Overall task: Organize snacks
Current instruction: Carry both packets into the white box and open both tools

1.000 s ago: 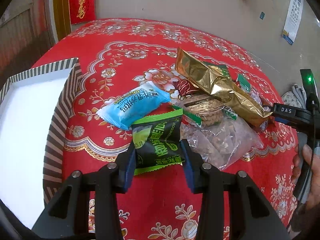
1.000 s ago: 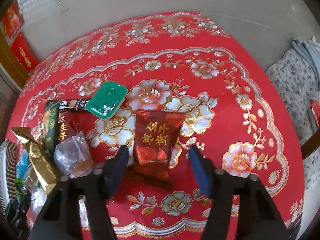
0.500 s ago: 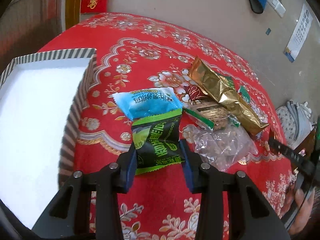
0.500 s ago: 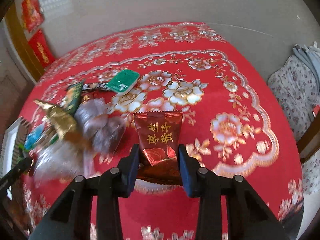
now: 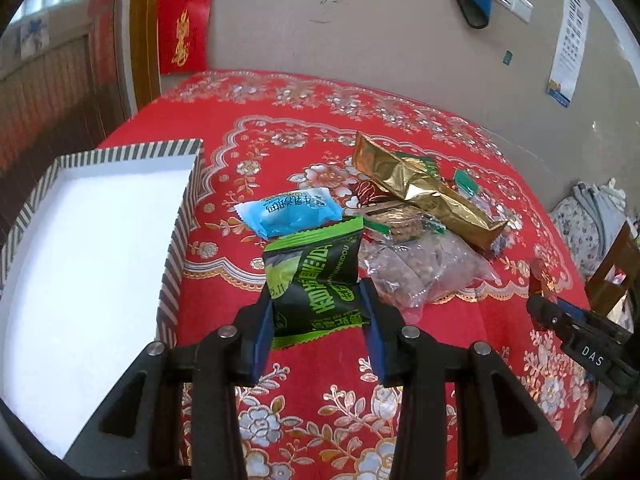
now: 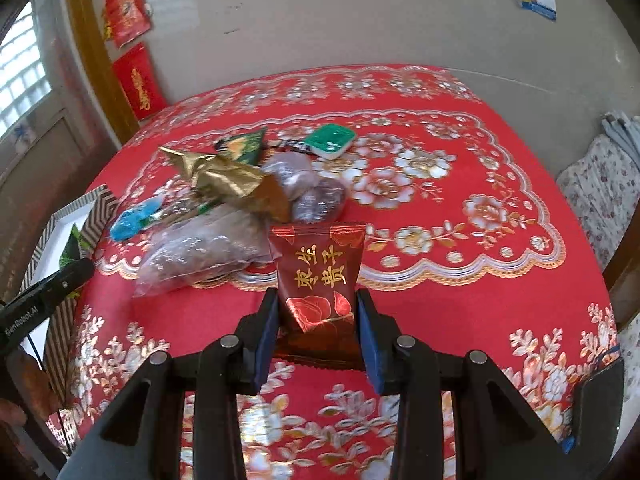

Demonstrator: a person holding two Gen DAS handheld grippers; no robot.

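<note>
Your left tool (image 5: 318,312) is clenched on a green-and-black packet (image 5: 314,280), its blue pads pressing both side edges; the packet stands upright between them, lifted off the red cloth (image 5: 320,392) that covers the desk. Just to the left of it lies the striped box (image 5: 182,232), white inside, its near wall close beside the left finger.

Your right tool (image 6: 316,320) grips a dark red packet (image 6: 320,272) with gold characters, also upright and pinched at its lower half between the pads. In the left wrist view this tool shows at the right edge, well apart from the box.

Between your two tools the rest of the snacks sit in a loose heap on the cloth. A blue packet (image 5: 290,212) lies just behind the green one. A gold bag (image 5: 424,192) lies slantwise over the heap, resting on other wrappers. A clear bag (image 5: 424,272) of brown pieces lies at the near side of the heap, just right of the green packet. In the right wrist view a green tub (image 6: 330,141) sits at the far side of the heap, apart from the gold bag, and a dark green packet (image 6: 244,146) lies behind the gold bag's crumpled end.
</note>
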